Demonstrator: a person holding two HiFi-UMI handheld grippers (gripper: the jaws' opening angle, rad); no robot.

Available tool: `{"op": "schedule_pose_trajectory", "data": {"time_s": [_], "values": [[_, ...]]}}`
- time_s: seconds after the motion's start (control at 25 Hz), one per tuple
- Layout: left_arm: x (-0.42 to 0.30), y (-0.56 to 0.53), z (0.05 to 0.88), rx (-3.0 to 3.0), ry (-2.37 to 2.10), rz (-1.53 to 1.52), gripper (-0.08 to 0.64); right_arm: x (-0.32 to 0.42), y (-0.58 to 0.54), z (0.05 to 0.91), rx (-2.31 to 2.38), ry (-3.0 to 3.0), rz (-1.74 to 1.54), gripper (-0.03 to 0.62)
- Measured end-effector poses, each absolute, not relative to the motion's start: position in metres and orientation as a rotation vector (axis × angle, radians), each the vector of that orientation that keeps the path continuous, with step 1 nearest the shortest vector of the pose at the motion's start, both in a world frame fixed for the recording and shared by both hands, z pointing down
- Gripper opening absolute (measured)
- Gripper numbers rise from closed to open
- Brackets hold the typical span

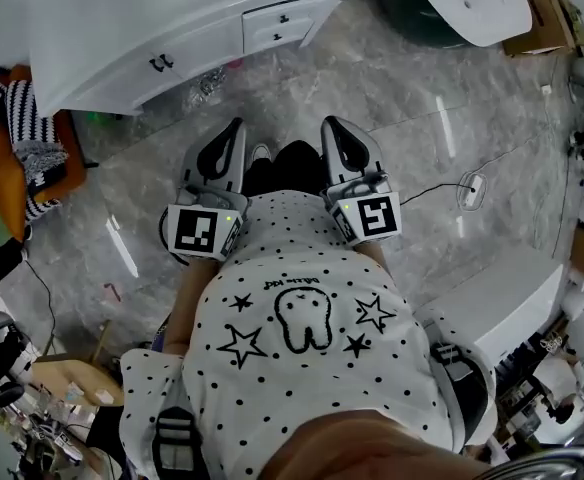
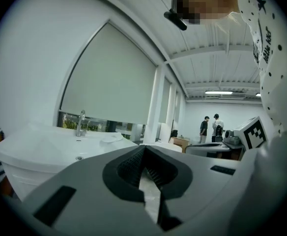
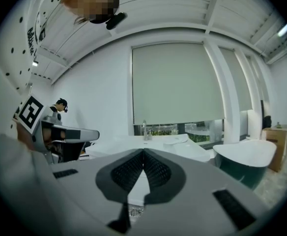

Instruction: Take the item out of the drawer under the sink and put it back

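The white sink cabinet (image 1: 142, 28) stands ahead of me, and its small drawers (image 1: 280, 23) are closed. No item from the drawer is in sight. I hold both grippers close to my chest, pointing at the cabinet. The left gripper (image 1: 234, 128) is shut with nothing between its jaws. The right gripper (image 1: 330, 126) is also shut and empty. In the left gripper view the left gripper (image 2: 144, 149) lines up below the basin (image 2: 50, 144) and its faucet (image 2: 81, 123). The right gripper view shows the right gripper (image 3: 143, 152) under the same basin (image 3: 158, 144).
A bathtub (image 1: 472, 3) stands at the far right, also visible in the right gripper view (image 3: 246, 156). Clothes (image 1: 17, 158) pile up at the left. A power strip (image 1: 472, 190) with its cable lies on the marble floor. A white counter (image 1: 512, 298) is at my right. Two people (image 2: 210, 127) stand far off.
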State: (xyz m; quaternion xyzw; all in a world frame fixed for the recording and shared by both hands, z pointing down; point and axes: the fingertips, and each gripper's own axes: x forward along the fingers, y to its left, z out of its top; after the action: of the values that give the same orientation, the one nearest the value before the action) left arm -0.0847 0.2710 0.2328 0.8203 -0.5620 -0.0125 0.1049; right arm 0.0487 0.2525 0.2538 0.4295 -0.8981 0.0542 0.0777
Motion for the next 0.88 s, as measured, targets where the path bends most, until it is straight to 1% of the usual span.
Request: {"op": "schedule_pose_trajectory", "data": {"time_s": [0.2,0.52,0.88], "values": [[-0.101,0.265,0.248,2.364,-1.709,-0.033,-0.005,0.040,0.243,0.267,1.253,-2.700,0.172,0.012],[-0.107,0.243,0.265,2.312,-1.699,-0.016,-0.005,0.038,0.223,0.282,1.228,-2.664,0.219,0.012],[-0.077,0.192,0.264,2.278,-1.713,-0.019,-0.005,0.061,0.170,0.282,1.174,-2.677,0.244,0.012]]}}
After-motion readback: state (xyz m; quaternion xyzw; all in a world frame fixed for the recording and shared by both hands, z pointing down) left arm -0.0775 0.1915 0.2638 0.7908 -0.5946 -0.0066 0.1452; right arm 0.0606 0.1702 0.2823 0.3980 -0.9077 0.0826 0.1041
